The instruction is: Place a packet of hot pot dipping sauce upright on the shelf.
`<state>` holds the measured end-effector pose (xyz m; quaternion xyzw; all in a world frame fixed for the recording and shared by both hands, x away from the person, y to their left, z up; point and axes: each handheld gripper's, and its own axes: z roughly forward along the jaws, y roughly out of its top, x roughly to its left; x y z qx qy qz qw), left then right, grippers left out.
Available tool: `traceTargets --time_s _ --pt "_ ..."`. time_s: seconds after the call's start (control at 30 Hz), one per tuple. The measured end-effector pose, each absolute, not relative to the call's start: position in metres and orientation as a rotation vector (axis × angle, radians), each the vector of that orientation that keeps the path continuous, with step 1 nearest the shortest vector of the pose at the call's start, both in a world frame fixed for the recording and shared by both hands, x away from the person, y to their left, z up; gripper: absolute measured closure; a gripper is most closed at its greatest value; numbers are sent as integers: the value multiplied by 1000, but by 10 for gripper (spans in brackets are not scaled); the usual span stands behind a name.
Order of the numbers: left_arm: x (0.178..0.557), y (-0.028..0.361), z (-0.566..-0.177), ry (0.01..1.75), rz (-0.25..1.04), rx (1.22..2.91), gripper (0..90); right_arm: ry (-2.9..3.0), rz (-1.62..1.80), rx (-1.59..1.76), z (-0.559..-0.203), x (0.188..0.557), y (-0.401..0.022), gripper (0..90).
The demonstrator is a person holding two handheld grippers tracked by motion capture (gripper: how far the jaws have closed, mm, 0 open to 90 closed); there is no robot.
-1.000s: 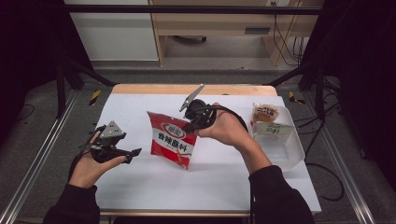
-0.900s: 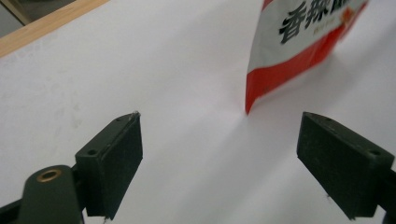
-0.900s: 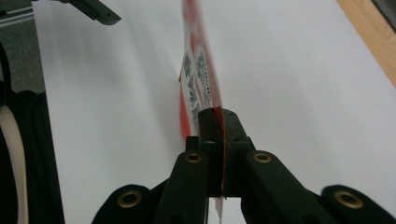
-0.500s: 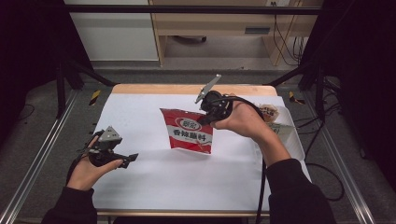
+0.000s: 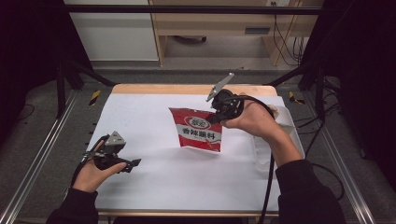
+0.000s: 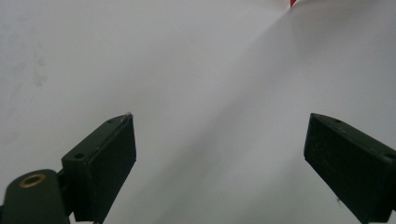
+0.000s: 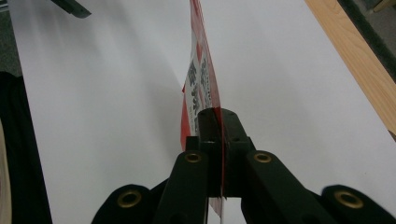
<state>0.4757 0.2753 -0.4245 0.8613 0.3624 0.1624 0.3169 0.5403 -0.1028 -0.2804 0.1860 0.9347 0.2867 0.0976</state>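
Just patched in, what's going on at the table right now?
A person holds a gripper in each hand. The right gripper has its jaws shut on the top edge of a red snack packet, holding it hanging above the white table. The left gripper sits low near the table's left side, jaws open and empty. A clear bin stands at the right edge.

Packet (image 5: 198, 129) mid-table (image 5: 154, 186), right tool (image 5: 215, 113) at its edge, left tool (image 5: 133, 164) front-left.
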Motion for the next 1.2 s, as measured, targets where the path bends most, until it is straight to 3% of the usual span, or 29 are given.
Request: traceTargets --time_s 1.2 --pt "474 282 -437 980 436 2182 89 2654 879 590 -224 513 -165 900"
